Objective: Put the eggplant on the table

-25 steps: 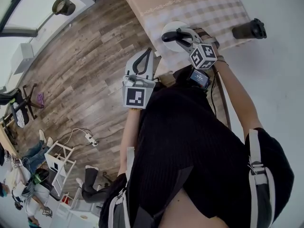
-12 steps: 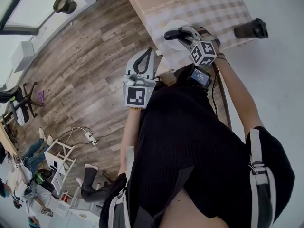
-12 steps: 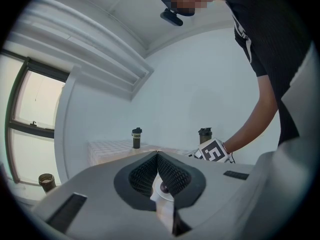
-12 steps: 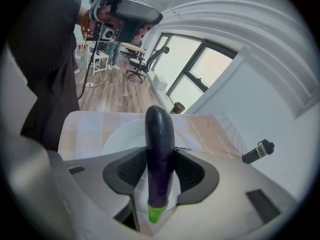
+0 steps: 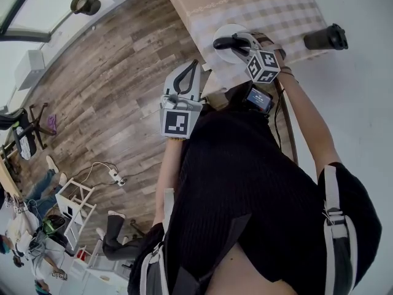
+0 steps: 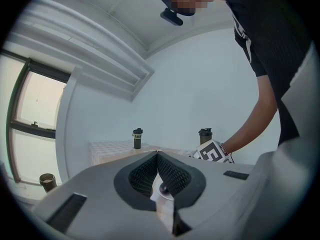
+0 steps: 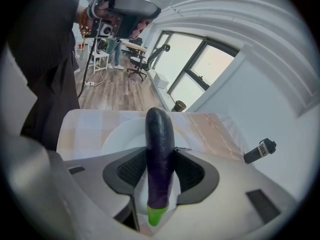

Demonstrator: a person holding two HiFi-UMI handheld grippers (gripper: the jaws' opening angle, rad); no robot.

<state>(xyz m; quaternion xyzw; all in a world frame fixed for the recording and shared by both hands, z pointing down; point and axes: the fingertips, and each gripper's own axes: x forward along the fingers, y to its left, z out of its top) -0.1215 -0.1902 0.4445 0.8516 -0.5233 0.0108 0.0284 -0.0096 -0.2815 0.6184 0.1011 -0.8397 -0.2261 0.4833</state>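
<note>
We start with the wooden plank floor (image 5: 110,72), which spreads out from the table (image 5: 270,8) on its near and left sides. The table wears a pale checked cloth and runs along a white wall. Next comes the person in a black top (image 5: 245,189), who stands at the table's near end with both arms stretched toward it. The left gripper (image 5: 194,64) hangs just off that near end, over the floor beside the table's corner and pointing toward the table. In its own view the two ribbed pads are pressed together with nothing caught between them (image 6: 157,156) (clenched and empty, in short). The right gripper (image 5: 232,42) reaches in over the table's near end and tilts downward, with its marker cube up. On the cloth at that end lies a round white plate (image 5: 222,57). The right gripper is clamped on the eggplant (image 7: 159,129), which runs lengthwise between the pads. Its green stem end points back toward the gripper's body, and its dark purple tip sticks out above the plate. We cannot tell whether the tip touches the plate, and the eggplant is not lying on the table's cloth. Smallest is a dark bottle (image 5: 325,37), at the table's edge on the wall side, well apart from the plate.
</note>
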